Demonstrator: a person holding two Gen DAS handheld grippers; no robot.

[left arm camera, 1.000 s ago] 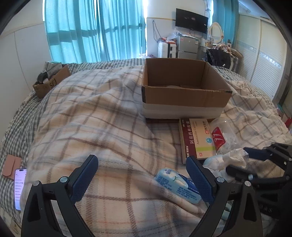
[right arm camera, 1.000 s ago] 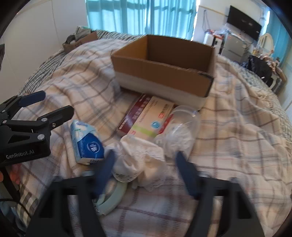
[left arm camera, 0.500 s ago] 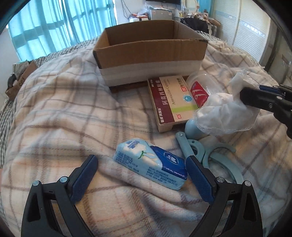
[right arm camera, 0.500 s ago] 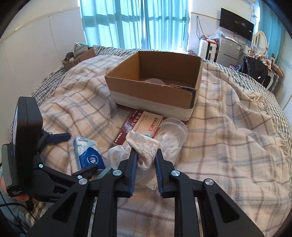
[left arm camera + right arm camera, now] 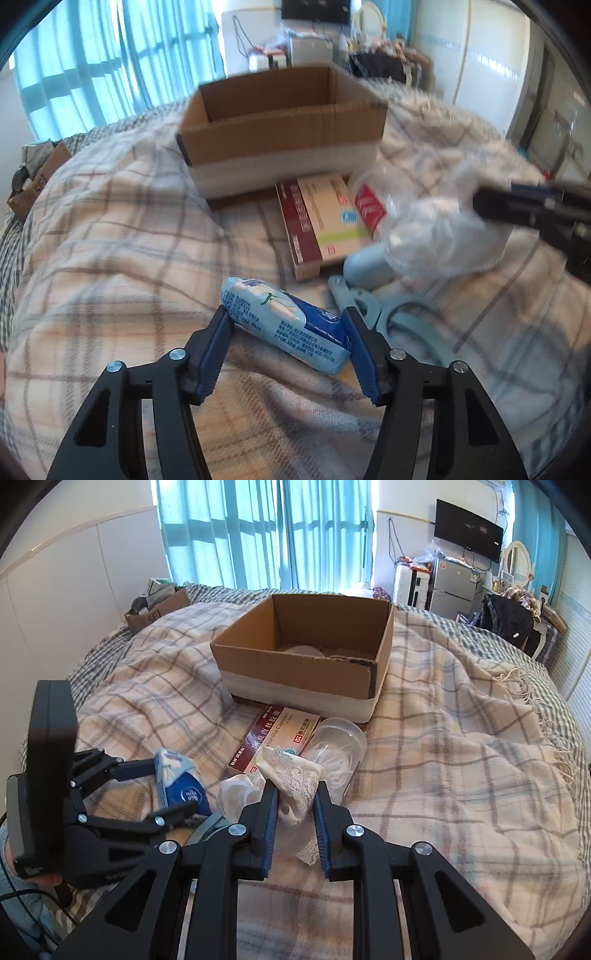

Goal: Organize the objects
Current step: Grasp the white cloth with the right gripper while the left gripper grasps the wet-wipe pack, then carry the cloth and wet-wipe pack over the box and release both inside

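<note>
Inside box, lid, hidden leftward

Matt corrugated cardboard box, glossy plastic tissue pack, soft woven plaid blanket, lacy white cloth.

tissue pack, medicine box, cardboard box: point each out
tissue pack (image 5: pixel 286 325), left wrist view, its blue wrapper
medicine box (image 5: pixel 319 221), left wrist view, its top face
cardboard box (image 5: pixel 295 675), right wrist view, its near wall
</note>
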